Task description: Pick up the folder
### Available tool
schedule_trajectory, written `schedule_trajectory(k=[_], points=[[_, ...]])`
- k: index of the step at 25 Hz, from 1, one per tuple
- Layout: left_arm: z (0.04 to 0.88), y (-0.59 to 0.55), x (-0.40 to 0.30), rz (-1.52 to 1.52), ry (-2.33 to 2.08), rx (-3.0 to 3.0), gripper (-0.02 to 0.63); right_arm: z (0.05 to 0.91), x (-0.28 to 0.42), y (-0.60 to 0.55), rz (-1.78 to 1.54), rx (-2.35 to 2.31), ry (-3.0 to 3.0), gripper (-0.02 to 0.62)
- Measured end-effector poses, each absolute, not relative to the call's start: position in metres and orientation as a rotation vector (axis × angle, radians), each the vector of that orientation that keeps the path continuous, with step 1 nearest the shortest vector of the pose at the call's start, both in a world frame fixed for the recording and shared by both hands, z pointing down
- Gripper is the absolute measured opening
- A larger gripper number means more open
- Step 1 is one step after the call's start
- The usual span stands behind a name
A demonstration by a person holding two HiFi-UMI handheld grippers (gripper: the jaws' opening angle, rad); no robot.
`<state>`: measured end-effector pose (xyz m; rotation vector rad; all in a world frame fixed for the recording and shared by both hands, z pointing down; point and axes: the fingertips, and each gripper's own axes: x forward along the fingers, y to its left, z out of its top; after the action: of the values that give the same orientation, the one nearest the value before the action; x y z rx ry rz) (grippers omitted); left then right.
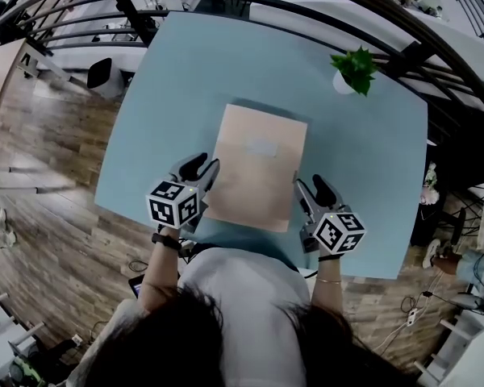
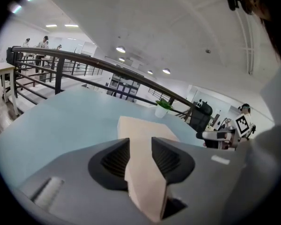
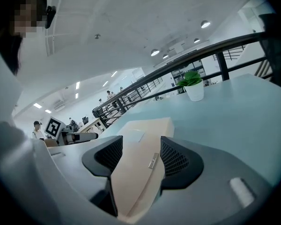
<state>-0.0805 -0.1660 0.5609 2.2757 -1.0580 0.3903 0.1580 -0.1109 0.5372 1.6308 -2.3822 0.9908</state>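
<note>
A tan folder with a pale label lies flat on the light blue table, its long side running away from me. My left gripper is at the folder's near left corner and my right gripper at its near right corner, both pointing forward and down. In the left gripper view the folder shows in the gap between the spread jaws of the left gripper. The right gripper view shows the same: the folder lies in the gap of the right gripper. I see no pad pressing on it.
A small potted plant in a white pot stands near the table's far right corner. A dark metal railing curves behind the table. Wooden floor lies to the left, and the table's near edge is close to my body.
</note>
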Motion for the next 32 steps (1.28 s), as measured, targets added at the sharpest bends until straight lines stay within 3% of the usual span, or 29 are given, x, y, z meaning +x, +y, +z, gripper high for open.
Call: schedule_trajectory(k=[32], points=[[0.634, -0.167, -0.084, 0.374, -0.942, 2.049, 0.202, 0.591, 0.152, -0.109, 1.287, 1.575, -2.302, 0.229]])
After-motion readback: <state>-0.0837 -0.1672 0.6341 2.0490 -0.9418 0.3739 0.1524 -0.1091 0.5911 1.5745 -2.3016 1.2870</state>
